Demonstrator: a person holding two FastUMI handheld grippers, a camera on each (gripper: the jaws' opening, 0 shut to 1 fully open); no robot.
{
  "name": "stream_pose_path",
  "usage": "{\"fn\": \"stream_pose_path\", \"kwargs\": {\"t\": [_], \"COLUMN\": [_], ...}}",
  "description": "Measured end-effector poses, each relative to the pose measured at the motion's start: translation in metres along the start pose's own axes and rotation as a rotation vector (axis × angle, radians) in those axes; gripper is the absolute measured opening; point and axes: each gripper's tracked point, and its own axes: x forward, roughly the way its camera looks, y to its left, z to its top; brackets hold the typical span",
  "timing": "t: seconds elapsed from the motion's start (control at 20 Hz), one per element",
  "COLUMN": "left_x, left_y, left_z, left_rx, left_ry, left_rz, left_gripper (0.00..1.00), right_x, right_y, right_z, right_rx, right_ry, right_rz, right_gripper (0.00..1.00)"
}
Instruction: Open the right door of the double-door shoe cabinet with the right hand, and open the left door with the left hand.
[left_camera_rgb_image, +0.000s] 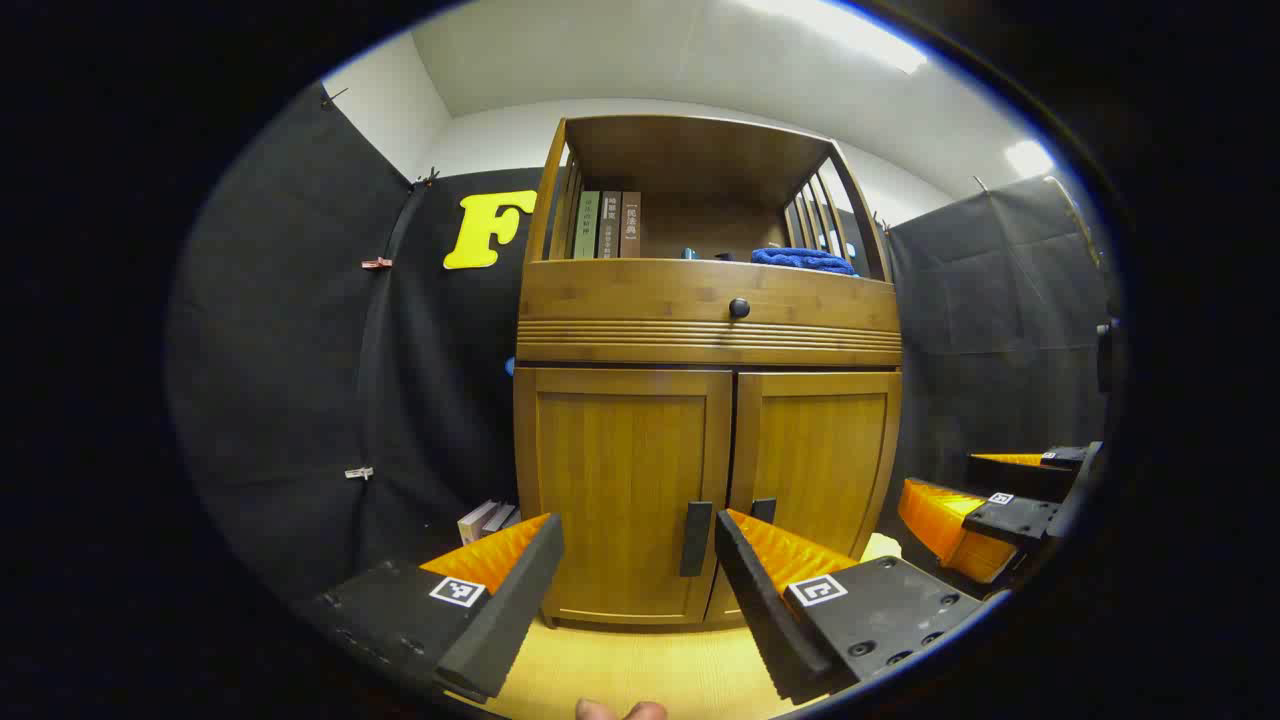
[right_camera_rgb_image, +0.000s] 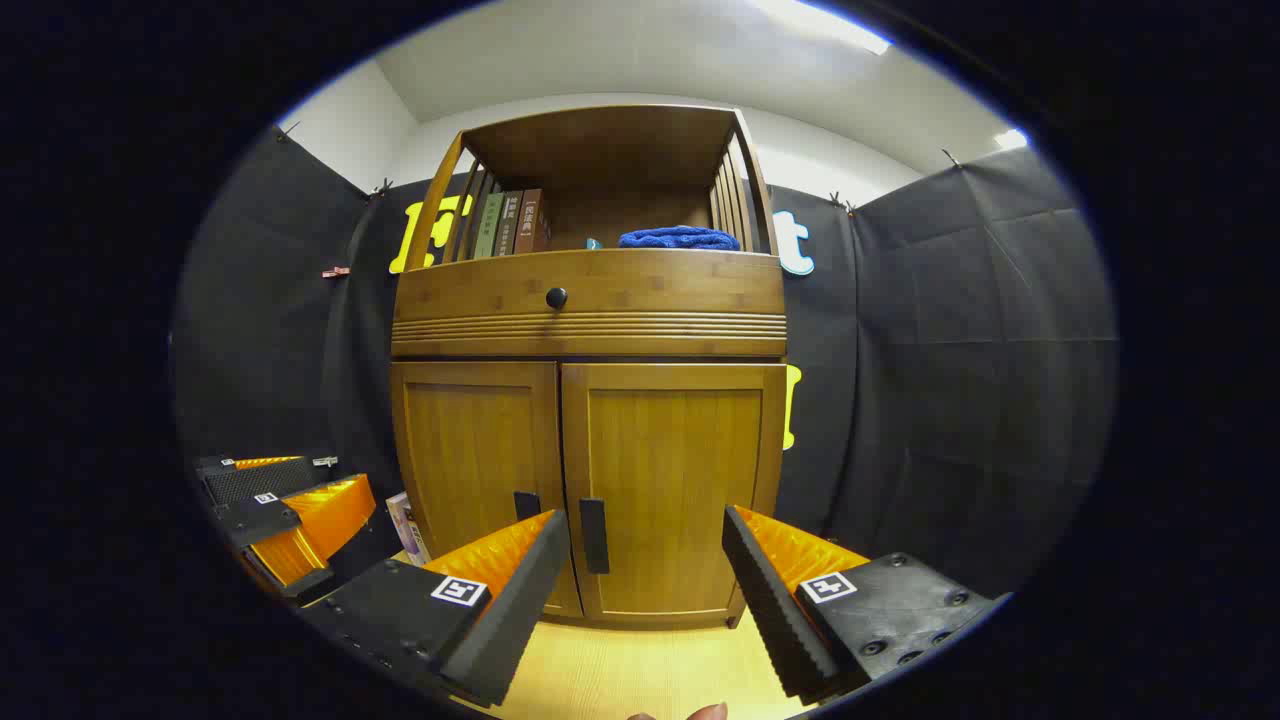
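A bamboo shoe cabinet (left_camera_rgb_image: 708, 330) (right_camera_rgb_image: 588, 320) stands ahead, both lower doors closed. The left door (left_camera_rgb_image: 620, 480) (right_camera_rgb_image: 478, 460) has a dark vertical handle (left_camera_rgb_image: 696, 538) (right_camera_rgb_image: 526, 504) at its inner edge. So does the right door (left_camera_rgb_image: 815, 455) (right_camera_rgb_image: 672, 480), with its handle (left_camera_rgb_image: 764, 509) (right_camera_rgb_image: 594, 535). My left gripper (left_camera_rgb_image: 640, 565) is open, short of the cabinet, facing the left door's handle. My right gripper (right_camera_rgb_image: 645, 560) is open too, short of the right door's handle. Each view shows the other gripper at the side (left_camera_rgb_image: 985, 505) (right_camera_rgb_image: 285, 515).
A drawer with a round black knob (left_camera_rgb_image: 739, 307) (right_camera_rgb_image: 556, 297) sits above the doors. The open top shelf holds books (left_camera_rgb_image: 606, 225) (right_camera_rgb_image: 508, 222) and a blue cloth (left_camera_rgb_image: 803, 260) (right_camera_rgb_image: 678, 238). Books (left_camera_rgb_image: 487, 520) (right_camera_rgb_image: 408, 525) lean by the cabinet's left foot. Black cloth walls surround the pale wooden floor (left_camera_rgb_image: 640, 675).
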Motion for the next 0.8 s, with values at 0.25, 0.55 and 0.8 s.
{"fn": "stream_pose_path", "kwargs": {"t": [0.25,0.55,0.8], "left_x": [-0.0008,0.0003,0.0021], "left_y": [0.0028,0.0045,0.0071], "left_z": [0.0003,0.0000,0.0003], "left_rx": [0.001,-0.005,-0.002], "left_ry": [0.002,0.002,0.002], "left_rz": [-0.004,-0.005,-0.004], "left_gripper": [0.94,0.94,0.94], "right_x": [-0.0031,-0.0029,-0.0024], "right_y": [0.0013,0.0047,0.0060], "right_z": [-0.0005,-0.0004,0.0013], "right_rx": [-0.012,-0.023,-0.029], "right_ry": [0.000,0.000,-0.007], "right_rz": [-0.006,-0.003,-0.005], "right_gripper": [0.97,0.99,0.97]}}
